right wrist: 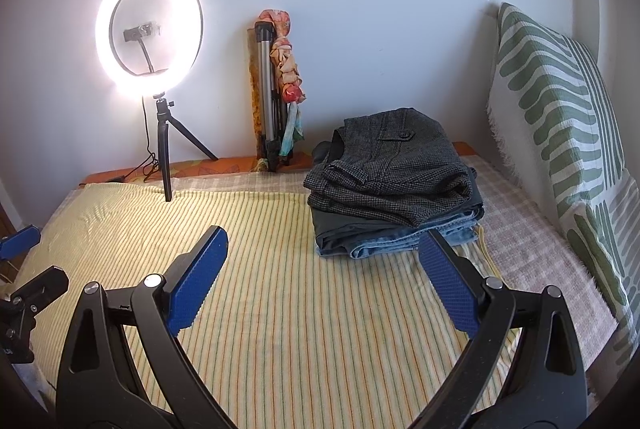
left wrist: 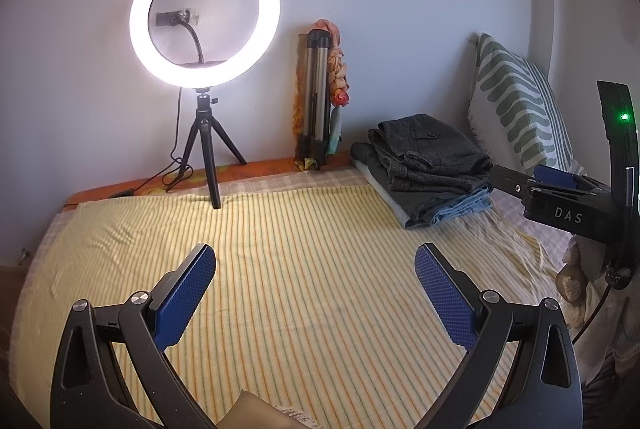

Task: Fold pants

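A stack of folded pants [left wrist: 432,169] lies at the far right of the striped yellow cloth [left wrist: 300,269] on the bed: dark grey checked pants on top, dark and blue denim ones below. It also shows in the right wrist view [right wrist: 396,185]. My left gripper [left wrist: 316,261] is open and empty over the cloth, well short of the stack. My right gripper [right wrist: 324,245] is open and empty, its right finger just in front of the stack's near edge. The right gripper also shows at the right in the left wrist view [left wrist: 560,189].
A lit ring light on a small tripod [left wrist: 204,17] stands at the back left with its cable. A folded tripod wrapped with a scarf [left wrist: 320,97] leans on the wall. A green-patterned pillow [right wrist: 560,117] stands along the right wall.
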Demonstrator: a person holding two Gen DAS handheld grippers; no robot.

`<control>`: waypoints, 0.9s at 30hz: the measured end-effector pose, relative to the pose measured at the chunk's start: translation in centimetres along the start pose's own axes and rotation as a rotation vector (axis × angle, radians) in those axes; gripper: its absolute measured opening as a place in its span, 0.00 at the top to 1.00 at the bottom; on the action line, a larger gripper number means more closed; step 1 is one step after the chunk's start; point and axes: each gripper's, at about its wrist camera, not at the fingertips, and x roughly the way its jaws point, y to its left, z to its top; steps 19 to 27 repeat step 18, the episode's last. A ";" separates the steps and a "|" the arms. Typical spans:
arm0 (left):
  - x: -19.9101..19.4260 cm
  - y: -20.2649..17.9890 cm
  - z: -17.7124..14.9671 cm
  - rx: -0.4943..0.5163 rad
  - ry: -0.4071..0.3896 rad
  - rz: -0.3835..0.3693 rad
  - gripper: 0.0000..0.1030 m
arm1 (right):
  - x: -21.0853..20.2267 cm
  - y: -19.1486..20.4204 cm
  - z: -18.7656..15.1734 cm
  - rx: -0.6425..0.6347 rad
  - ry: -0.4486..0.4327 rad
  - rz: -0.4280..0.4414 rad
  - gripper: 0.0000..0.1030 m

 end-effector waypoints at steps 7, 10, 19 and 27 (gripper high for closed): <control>-0.1 0.0 0.0 -0.001 -0.008 0.009 0.03 | 0.1 0.3 -0.1 -0.006 0.005 0.005 0.05; 0.0 0.0 0.0 0.004 -0.007 0.013 0.03 | 0.1 0.4 -0.2 -0.006 0.003 0.009 0.05; -0.1 -0.5 -0.2 0.038 -0.019 0.008 0.03 | 0.1 0.5 -0.2 -0.011 0.002 0.013 0.05; -0.1 -0.5 -0.2 0.038 -0.019 0.008 0.03 | 0.1 0.5 -0.2 -0.011 0.002 0.013 0.05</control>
